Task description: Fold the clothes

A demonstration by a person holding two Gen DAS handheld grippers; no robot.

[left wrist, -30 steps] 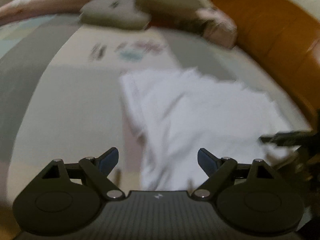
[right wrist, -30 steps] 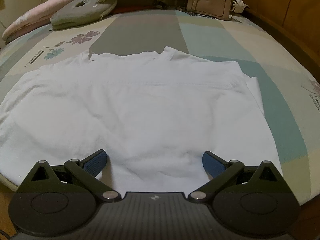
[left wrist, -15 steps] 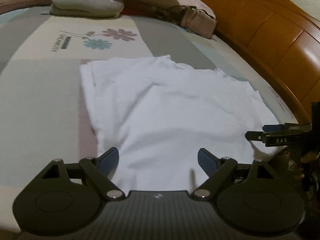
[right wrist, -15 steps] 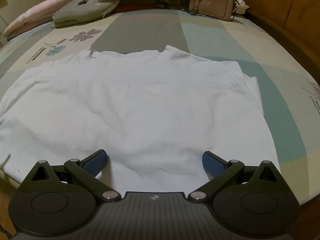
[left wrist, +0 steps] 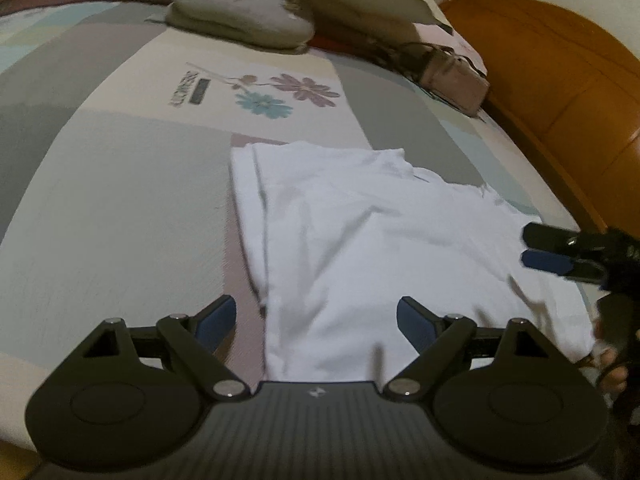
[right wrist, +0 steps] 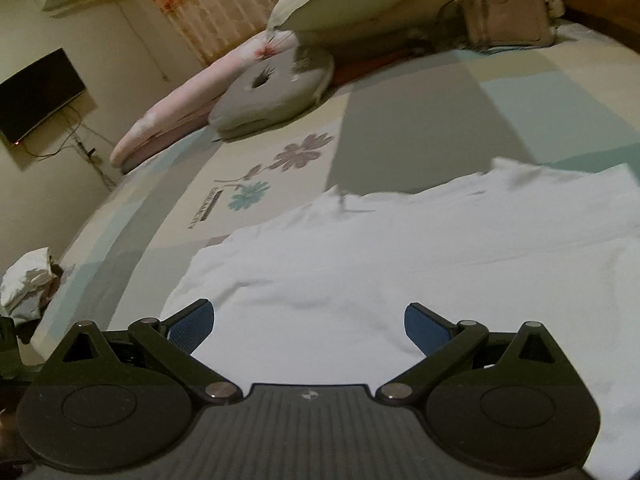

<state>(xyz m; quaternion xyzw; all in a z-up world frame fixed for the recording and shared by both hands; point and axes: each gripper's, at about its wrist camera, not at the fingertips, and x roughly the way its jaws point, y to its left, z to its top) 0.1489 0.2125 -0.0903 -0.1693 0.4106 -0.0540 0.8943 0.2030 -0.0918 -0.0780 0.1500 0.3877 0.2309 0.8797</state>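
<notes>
Shirt: white T-shirt [left wrist: 372, 248] lies flat on patchwork bedspread [left wrist: 120, 184]
Left gripper [left wrist: 316, 320]: jaws wide — holding nothing
Right gripper [right wrist: 309, 322]: jaws wide — above shirt's hem

Grey cushion [right wrist: 276, 92] beside a pink bag [right wrist: 506, 20] – wall television [right wrist: 38, 94] – wooden headboard [left wrist: 560, 92]

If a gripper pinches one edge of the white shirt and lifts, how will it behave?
The white shirt lies flat with soft creases, so it will probably drape limply. It looks thin, likely light. On the bedspread it may drag and bunch.
</notes>
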